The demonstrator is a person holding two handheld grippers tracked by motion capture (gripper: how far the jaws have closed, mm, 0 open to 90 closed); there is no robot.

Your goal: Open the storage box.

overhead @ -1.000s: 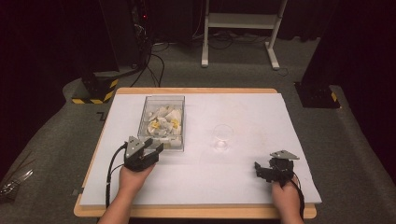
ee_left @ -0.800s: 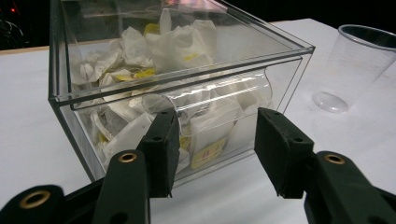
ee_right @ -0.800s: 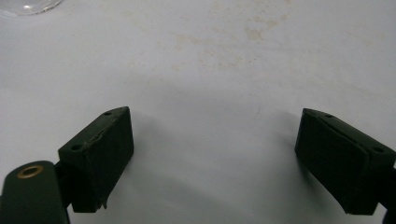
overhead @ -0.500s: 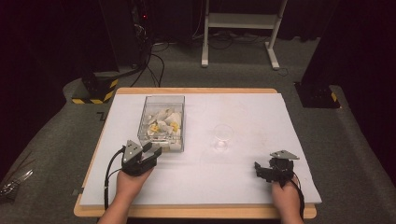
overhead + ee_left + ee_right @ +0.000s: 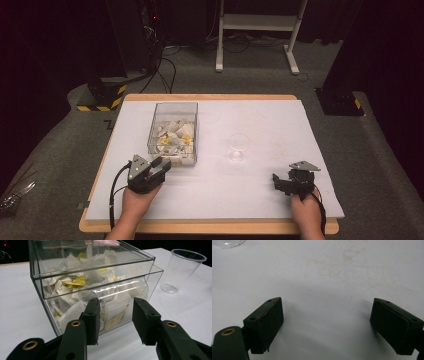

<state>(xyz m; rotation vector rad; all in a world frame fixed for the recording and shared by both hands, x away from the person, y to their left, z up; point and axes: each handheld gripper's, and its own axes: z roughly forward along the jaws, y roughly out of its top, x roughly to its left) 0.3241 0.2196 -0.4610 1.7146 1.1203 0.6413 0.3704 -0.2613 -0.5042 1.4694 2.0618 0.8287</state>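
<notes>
1. Jaws of the left gripper have just been closing toward a curved clear handle on the near wall of the clear box; the pads stand either side of it, not yet pressing.
2. That handle lies straight ahead of the jaws, its long axis across them, level with the table.
3. Left gripper sits just beside the box; the right gripper rests well apart, jaws wide open over bare table.
4. Count: one box, filled with many paper sachets; one clear plastic cup, empty, to the box's right; two grippers.
</notes>
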